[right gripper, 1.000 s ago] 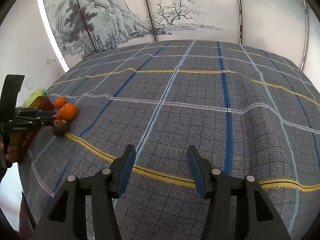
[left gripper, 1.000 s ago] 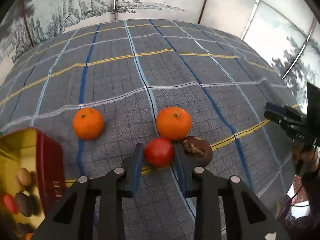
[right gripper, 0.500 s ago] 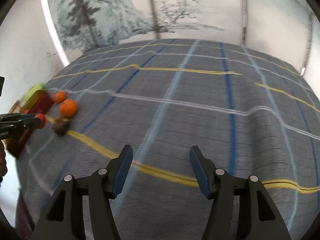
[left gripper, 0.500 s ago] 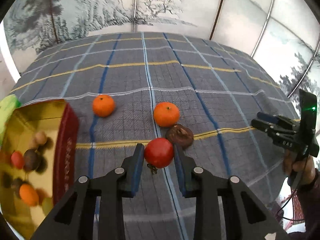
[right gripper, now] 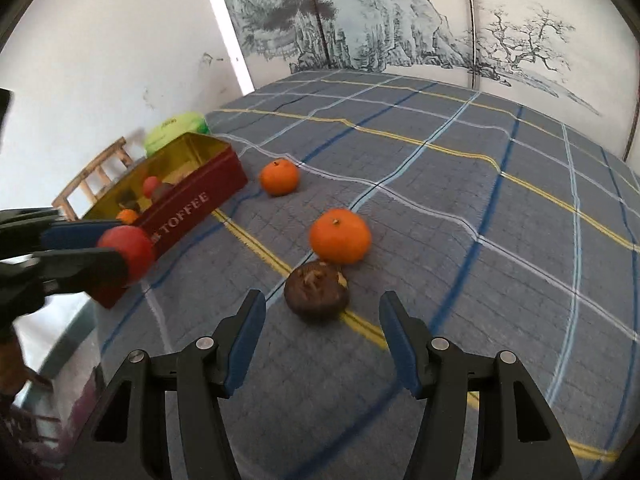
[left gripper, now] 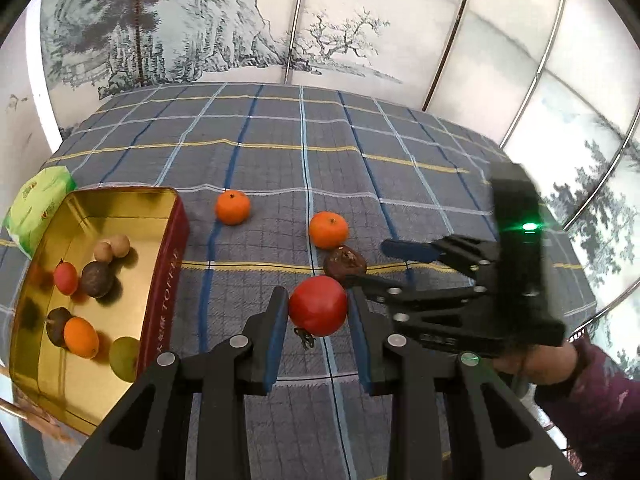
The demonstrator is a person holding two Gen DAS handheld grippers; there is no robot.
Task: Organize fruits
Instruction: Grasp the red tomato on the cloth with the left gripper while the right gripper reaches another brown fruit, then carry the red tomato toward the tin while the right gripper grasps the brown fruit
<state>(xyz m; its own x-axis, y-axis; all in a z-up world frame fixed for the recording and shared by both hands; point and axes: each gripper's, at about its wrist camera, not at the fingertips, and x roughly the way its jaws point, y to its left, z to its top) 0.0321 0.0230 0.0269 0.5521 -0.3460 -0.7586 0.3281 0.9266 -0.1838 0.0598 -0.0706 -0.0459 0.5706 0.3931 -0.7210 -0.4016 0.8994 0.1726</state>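
My left gripper is shut on a red fruit and holds it above the cloth; it also shows in the right wrist view. My right gripper is open and empty, just short of a dark brown fruit, with an orange behind it and a second orange farther left. A red toffee tin with a gold inside holds several fruits at the left. The right gripper reaches in beside the brown fruit.
A plaid cloth covers the table. A green packet lies behind the tin. A wooden rack stands at the table's left edge. A painted screen stands behind the table.
My left gripper lifted the red fruit and drew back, bringing the tin fully into view. My right gripper swung left and closed in on the brown fruit and oranges.
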